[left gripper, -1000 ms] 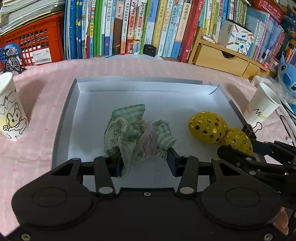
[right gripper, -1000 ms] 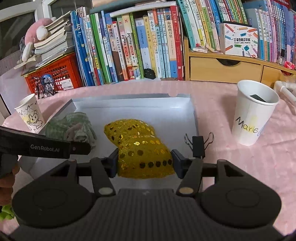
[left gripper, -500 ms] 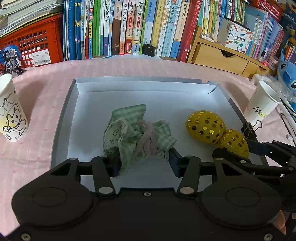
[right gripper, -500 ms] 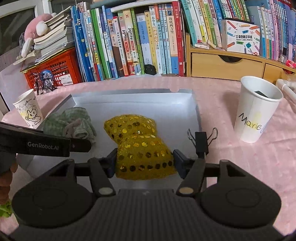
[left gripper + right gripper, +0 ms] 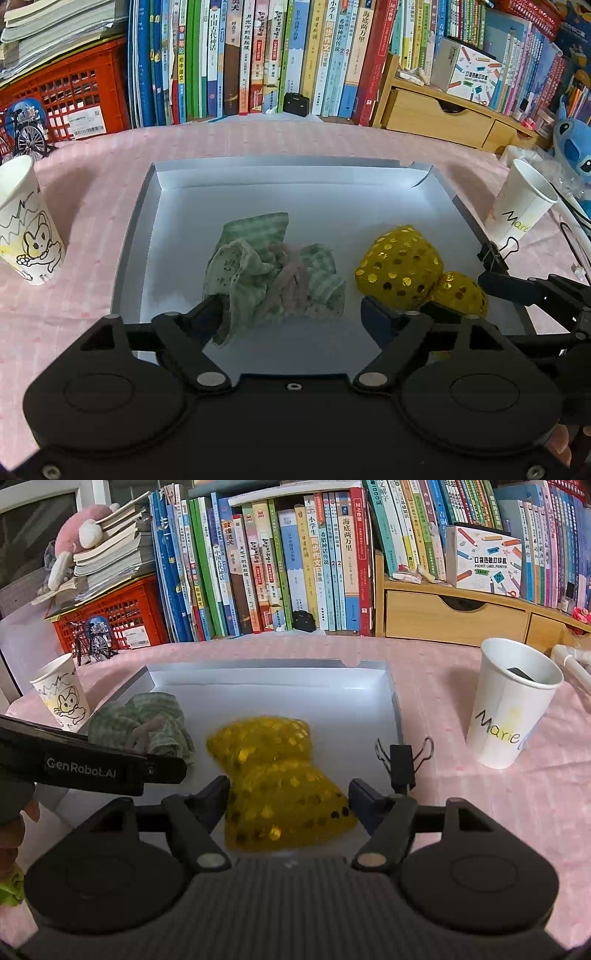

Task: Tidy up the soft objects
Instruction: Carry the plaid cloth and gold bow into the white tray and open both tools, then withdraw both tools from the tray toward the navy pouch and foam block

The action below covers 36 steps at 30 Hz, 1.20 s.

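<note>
Release step, judged: left gripper (image 5: 291, 314) spread around crumpled green checked cloth (image 5: 273, 273) mid-tray (image 5: 147, 206); right gripper (image 5: 290, 794) spread beside yellow sequinned pouch (image 5: 280, 779); next, withdraw.

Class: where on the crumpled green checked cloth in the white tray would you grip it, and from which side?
Grip the raised bunched middle of the crumpled green checked cloth, where pink fabric gathers. Come from the near side, over the white tray: the left tongs already stand open there, and the folds give something to pinch.
</note>
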Available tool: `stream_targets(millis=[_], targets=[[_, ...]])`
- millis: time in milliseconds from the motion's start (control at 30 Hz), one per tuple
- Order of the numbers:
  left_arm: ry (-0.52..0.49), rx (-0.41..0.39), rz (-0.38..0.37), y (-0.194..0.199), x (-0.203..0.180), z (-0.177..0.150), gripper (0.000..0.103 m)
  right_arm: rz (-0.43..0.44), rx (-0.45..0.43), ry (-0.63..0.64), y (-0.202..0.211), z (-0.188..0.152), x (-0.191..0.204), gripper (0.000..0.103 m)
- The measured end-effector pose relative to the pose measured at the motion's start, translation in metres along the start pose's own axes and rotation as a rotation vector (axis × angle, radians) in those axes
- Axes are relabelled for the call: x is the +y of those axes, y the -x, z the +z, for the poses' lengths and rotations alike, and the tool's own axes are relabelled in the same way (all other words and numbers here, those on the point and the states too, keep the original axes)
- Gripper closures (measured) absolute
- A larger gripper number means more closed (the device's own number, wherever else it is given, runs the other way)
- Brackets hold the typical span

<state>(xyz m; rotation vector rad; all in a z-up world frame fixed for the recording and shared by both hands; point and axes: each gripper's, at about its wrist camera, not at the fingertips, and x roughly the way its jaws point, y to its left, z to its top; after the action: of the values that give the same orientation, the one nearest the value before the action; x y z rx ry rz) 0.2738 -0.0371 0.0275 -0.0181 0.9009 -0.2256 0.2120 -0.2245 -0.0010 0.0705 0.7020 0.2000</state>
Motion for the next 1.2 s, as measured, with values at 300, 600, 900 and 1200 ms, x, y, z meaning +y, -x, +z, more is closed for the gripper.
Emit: stream_targets(millis=[300,600,900,1200], targets=[[-0.029,-0.029,-0.007,0.016,-0.008,-0.009,0.014,-0.004,-0.023,0.037,0.012,-0.001,0.008,0.013],[-0.027,-0.101,-0.037,0.051,-0.008,-0.022,0.013,0.015,-0.062,0.048,0.036,-0.004,0.009,0.012],[-0.045,-0.192,-0.053,0.092,-0.011,-0.045,0.011,0.050,-0.130,0.075,0.071,-0.015,0.018,0.009],[-0.046,-0.248,-0.076,0.124,-0.012,-0.077,0.010,0.076,-0.179,0.095,0.097,-0.039,0.029,0.006]])
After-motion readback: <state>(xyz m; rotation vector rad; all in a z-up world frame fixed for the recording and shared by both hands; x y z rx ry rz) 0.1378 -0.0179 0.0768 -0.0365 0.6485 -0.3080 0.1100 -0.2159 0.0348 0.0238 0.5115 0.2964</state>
